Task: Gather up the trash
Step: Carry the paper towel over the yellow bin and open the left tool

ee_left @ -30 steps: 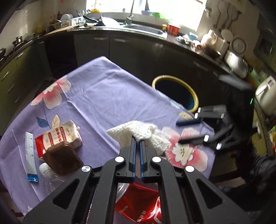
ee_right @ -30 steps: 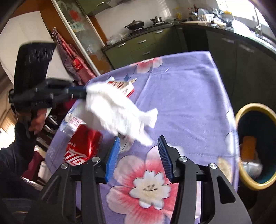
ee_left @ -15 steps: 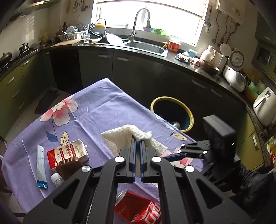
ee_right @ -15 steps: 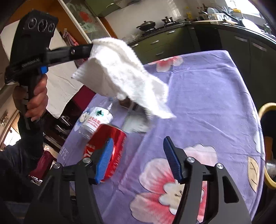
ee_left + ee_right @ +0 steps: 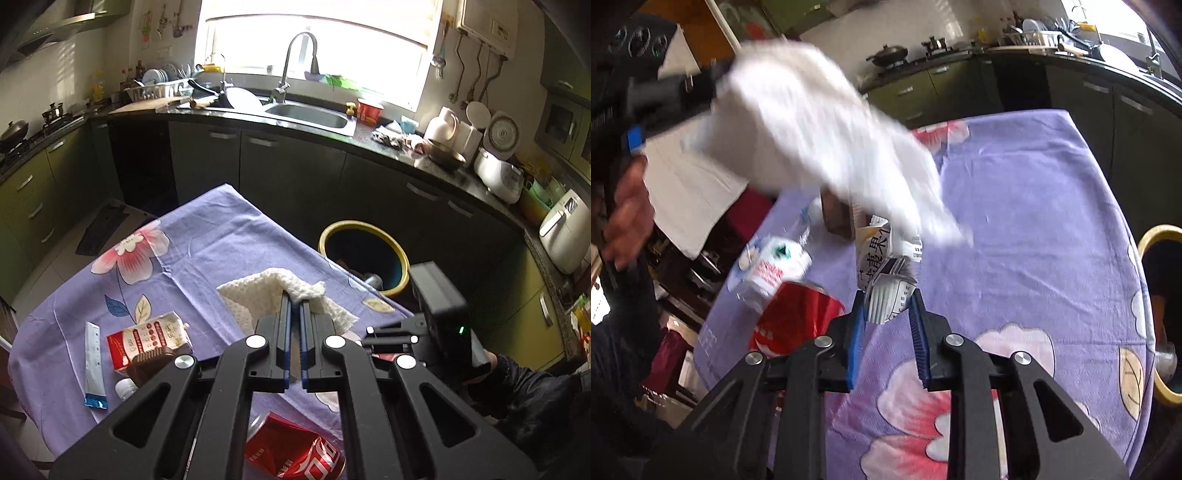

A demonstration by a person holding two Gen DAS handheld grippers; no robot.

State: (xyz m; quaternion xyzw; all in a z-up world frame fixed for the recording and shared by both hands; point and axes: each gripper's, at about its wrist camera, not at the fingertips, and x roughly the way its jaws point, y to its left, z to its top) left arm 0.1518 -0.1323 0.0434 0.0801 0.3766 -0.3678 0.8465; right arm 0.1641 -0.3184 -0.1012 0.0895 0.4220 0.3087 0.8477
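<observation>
My left gripper (image 5: 293, 301) is shut on a white paper towel (image 5: 269, 295) and holds it well above the purple flowered tablecloth (image 5: 207, 251); the towel shows blurred in the right wrist view (image 5: 820, 140). My right gripper (image 5: 888, 306) is closed around a small white drink carton (image 5: 890, 291) low over the table. A crushed red can (image 5: 295, 450) lies near the table's front edge, also in the right wrist view (image 5: 794, 317). The yellow-rimmed trash bin (image 5: 364, 254) stands on the floor past the table's far right edge.
A red-white milk carton (image 5: 147, 339), a brown tub (image 5: 147, 365), a blue-white sachet (image 5: 92, 362) and a clear plastic bottle (image 5: 772, 266) lie on the left of the table. Dark cabinets and the sink counter (image 5: 306, 114) run behind.
My left gripper has risen with the paper towel. My right gripper has moved left toward the trash pile and narrowed from wide open onto the small carton.
</observation>
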